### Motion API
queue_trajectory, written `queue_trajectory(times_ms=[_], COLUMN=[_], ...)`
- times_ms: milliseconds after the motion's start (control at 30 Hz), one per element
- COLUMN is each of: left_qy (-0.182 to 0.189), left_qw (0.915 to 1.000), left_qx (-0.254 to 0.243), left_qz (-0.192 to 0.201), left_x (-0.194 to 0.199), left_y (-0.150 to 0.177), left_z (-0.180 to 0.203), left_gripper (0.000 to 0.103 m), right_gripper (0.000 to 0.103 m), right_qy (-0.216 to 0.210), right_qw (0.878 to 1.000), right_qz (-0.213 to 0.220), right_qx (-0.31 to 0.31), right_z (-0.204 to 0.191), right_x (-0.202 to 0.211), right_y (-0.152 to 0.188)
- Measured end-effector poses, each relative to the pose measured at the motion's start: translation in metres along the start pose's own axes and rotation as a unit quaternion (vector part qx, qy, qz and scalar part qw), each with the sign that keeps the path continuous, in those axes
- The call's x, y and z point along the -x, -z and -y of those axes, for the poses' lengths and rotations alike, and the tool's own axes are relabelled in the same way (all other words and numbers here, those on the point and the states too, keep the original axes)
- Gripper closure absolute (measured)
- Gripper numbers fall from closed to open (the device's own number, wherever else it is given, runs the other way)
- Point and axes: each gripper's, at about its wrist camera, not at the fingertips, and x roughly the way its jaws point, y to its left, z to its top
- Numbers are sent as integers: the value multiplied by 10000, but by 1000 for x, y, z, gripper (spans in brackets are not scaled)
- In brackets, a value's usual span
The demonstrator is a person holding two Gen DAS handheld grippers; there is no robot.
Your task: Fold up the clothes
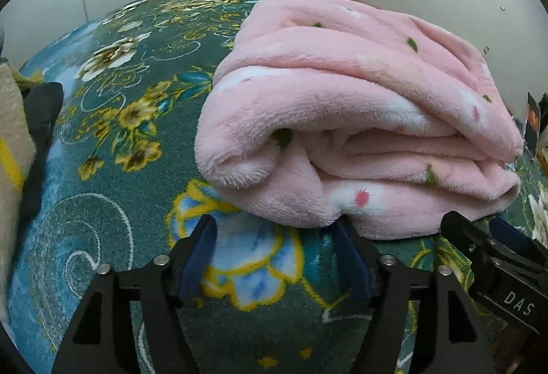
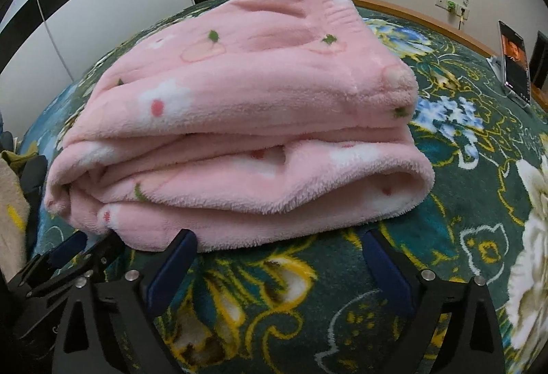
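A pink fleece garment (image 1: 359, 120) with white flowers and green leaf spots lies folded in a thick stack on the green floral bedspread (image 1: 113, 141). It also shows in the right wrist view (image 2: 239, 120). My left gripper (image 1: 275, 226) is open and empty, its fingertips at the stack's near left edge. My right gripper (image 2: 279, 238) is open and empty, just in front of the stack's near edge. The right gripper shows at the lower right of the left wrist view (image 1: 493, 250). The left gripper shows at the lower left of the right wrist view (image 2: 68, 254).
The bedspread (image 2: 462, 202) covers the whole bed. A beige cloth (image 1: 13, 141) and dark items (image 1: 41, 120) lie at the left edge. A phone on a stand (image 2: 513, 62) stands at the far right. A wooden bed edge (image 2: 428, 14) and white walls lie behind.
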Motion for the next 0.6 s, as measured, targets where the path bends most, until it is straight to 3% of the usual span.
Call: queue_trajectory(times_ms=[600], left_qy=[-82], left_qw=[9996], left_qx=[-22], left_qz=[273], left_x=[1], left_y=[9], left_z=[1], left_gripper=[25], right_gripper=[0], right_qy=[242], right_qw=[9995], right_qz=[203], right_qx=[70], right_z=[-5], right_x=[-6], right_y=[9])
